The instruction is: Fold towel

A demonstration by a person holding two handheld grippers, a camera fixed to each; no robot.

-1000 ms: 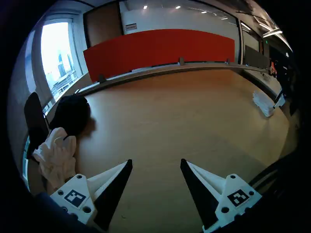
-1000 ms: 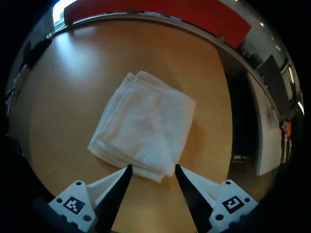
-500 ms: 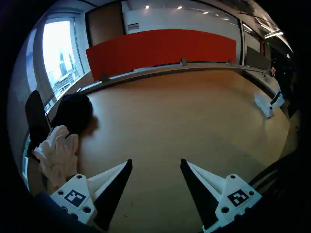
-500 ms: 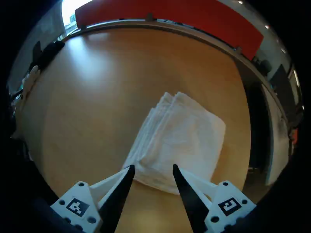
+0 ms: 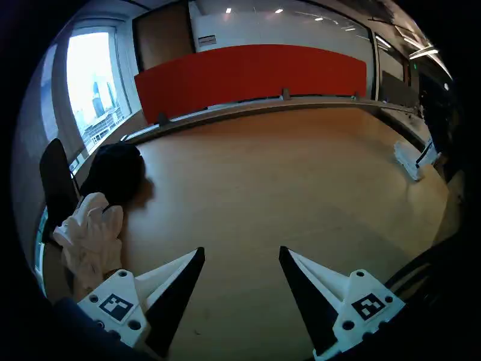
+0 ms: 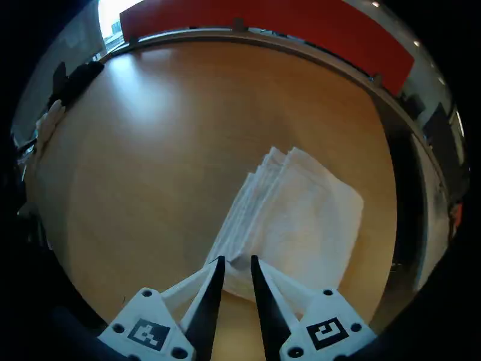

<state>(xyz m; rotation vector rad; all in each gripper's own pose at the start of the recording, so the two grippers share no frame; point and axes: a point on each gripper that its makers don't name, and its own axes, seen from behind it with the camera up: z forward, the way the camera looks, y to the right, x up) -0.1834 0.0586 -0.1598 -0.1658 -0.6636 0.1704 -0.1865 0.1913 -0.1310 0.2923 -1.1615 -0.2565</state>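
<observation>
Though folded, towel (image 6: 300, 222) between right tongs (image 6: 236, 272)

In the right gripper view, the towel (image 6: 300, 216) lies on the table (image 6: 150, 150), right of its middle. Its near edge sits between the 2 fingers of the right gripper (image 6: 235, 265). In the left gripper view, the left gripper (image 5: 242, 256) is over bare tabletop. A crumpled cloth (image 5: 90, 234) lies at the table's left edge, with a bag (image 5: 114, 171) just behind it. A partition (image 5: 252, 75) stands behind the far edge.
</observation>
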